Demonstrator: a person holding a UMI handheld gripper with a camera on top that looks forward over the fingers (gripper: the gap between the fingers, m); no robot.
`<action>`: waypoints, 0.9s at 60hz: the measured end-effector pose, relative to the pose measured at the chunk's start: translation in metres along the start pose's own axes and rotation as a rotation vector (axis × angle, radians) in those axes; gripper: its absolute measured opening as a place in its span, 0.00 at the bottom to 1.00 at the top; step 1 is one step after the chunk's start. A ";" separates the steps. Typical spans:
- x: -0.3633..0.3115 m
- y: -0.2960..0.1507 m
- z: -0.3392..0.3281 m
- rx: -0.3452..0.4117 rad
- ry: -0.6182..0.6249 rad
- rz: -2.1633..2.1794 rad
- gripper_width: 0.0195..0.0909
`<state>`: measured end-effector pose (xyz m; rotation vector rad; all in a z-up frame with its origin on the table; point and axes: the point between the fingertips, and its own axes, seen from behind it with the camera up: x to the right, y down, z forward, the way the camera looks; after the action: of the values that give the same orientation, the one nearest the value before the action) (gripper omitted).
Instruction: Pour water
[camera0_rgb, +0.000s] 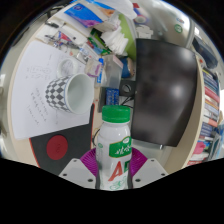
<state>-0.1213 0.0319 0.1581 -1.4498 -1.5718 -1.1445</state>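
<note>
- The gripper (117, 172) is holding an upright white bottle (116, 150) with a green cap and a green label; both purple pads (91, 163) are pressing against its sides, so the fingers are closed down to the bottle's width.
- The bottle is standing over the near edge of the desk (85, 125), right between the fingers.
- A white cup (66, 92) is lying on its side on a checkered sheet (40, 103), with its open mouth facing the bottle; it is sitting beyond the fingers, toward the desk's left side, well apart from the bottle.
- A dark monitor (160, 90) is standing along the desk's right side, just behind the bottle.
- A black notebook with a red round mark (56, 148) is lying at the near left corner.
- Papers and boxes (95, 25) are crowding the far edge of the desk.
</note>
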 end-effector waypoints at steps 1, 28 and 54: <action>-0.001 -0.003 0.001 -0.001 -0.001 -0.026 0.24; -0.023 -0.035 0.016 -0.010 -0.044 -0.265 0.24; 0.038 -0.003 -0.030 0.184 -0.219 1.031 0.26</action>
<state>-0.1309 0.0181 0.2034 -1.9198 -0.7778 -0.2328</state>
